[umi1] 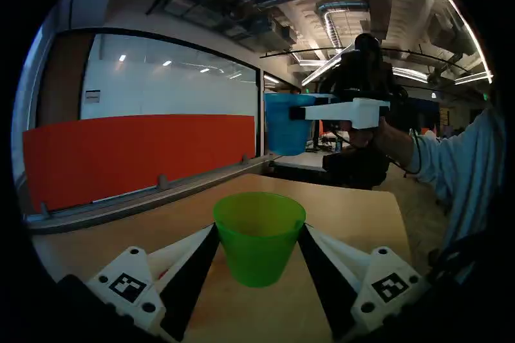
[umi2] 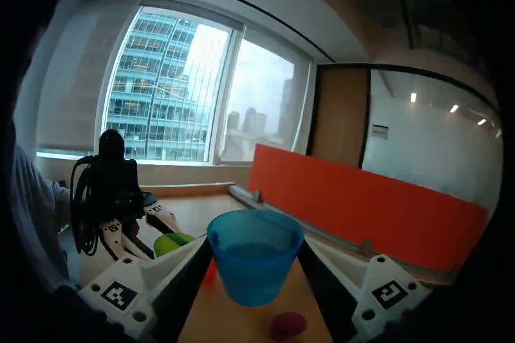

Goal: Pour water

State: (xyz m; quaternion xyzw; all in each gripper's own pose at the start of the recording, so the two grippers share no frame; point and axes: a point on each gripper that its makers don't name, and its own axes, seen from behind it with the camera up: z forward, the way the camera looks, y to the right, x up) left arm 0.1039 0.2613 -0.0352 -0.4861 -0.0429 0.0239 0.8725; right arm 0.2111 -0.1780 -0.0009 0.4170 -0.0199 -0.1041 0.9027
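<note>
A green plastic cup [umi1: 259,240] stands upright between the fingers of my left gripper [umi1: 259,230], which is shut on it just over the wooden table [umi1: 360,214]. Its inside looks empty. My right gripper [umi2: 255,246] is shut on a blue cup [umi2: 255,266] with water in it. In the left gripper view that blue cup [umi1: 286,123] hangs upright, high above the table's far side, held by the white right gripper [umi1: 291,113] in a person's hand [umi1: 373,134]. The right gripper view shows the green cup [umi2: 172,242] low at left.
An orange partition [umi1: 141,150] with a glass wall above runs along the table's left edge. A small pink round thing [umi2: 288,325] and a red thing [umi2: 210,272] lie on the table under the blue cup. A light sleeve [umi1: 470,169] is at right. Windows [umi2: 174,85] lie beyond.
</note>
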